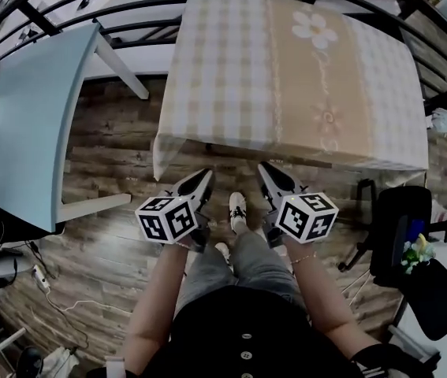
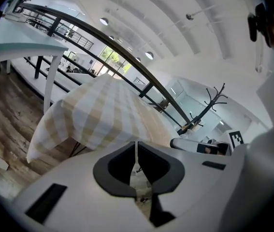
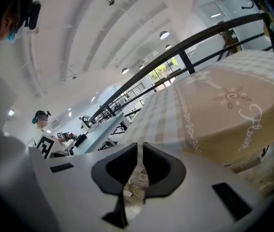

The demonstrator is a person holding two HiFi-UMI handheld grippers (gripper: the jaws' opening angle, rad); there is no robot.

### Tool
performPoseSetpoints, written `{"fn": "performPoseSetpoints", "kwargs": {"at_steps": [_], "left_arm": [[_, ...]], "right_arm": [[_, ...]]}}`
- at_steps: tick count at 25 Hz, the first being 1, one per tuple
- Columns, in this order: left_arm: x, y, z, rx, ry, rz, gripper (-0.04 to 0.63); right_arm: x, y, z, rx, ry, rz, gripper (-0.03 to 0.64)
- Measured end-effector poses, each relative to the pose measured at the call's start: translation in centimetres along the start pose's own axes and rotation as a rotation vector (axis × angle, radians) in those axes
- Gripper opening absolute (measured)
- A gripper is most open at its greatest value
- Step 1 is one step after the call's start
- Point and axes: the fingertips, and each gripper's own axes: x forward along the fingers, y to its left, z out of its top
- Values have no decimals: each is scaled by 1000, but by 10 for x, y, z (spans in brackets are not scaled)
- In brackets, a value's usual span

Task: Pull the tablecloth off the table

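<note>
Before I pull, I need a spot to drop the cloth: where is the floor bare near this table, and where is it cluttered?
Bare wood floor lies between the light blue table and the left corner of the tablecloth, and along its near edge. Crowded: the black chair at right, a power strip with cables at lower left.

Left tool with jaws pressed together on nothing, checked tablecloth draped ahead, one corner hanging above the wooden floor, black railing behind.
</note>
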Motion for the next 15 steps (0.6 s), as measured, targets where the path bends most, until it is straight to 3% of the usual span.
{"fn": "performPoseSetpoints", "kwargs": {"at_steps": [4, 8, 10, 11, 13, 15], "left_arm": [[24, 13, 7, -77, 6, 2, 23], [46, 19, 18, -148, -19, -17, 23], [55, 24, 19, -186, -26, -9, 28], [59, 28, 18, -206, -25, 4, 62], [65, 35, 16, -241, -16, 38, 178], [71, 40, 18, -284, -23, 63, 221]], "right_arm": [[18, -20, -5, 137, 35, 24, 100], [36, -37, -6, 247, 49, 51, 118], [43, -48, -4, 324, 30, 34, 172], [44, -55, -3, 363, 13, 14, 213], [46, -65, -2, 433, -20, -18, 227], [50, -72, -1, 493, -38, -30, 233]]}}
